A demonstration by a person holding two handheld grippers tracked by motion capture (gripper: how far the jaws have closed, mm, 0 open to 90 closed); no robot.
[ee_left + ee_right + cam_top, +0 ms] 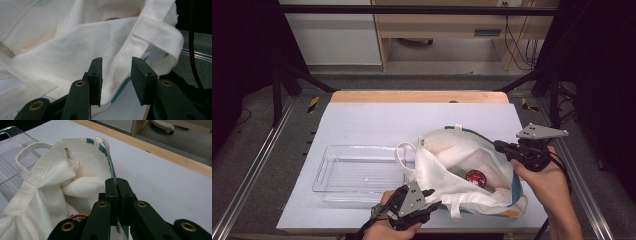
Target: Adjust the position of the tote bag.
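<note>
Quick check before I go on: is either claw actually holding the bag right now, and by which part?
The right claw is shut on the tote bag, pinching its teal-trimmed rim. The left claw is open at the bag's near rim seam, gripping nothing yet.

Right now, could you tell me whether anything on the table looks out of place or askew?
Nothing looks damaged or spilled. The white tote bag lies crumpled, one handle draped over the clear tray's rim. The right tongs pinch the bag's green-trimmed edge, the left tongs are open at its hem, and a red-topped object sits inside.
</note>
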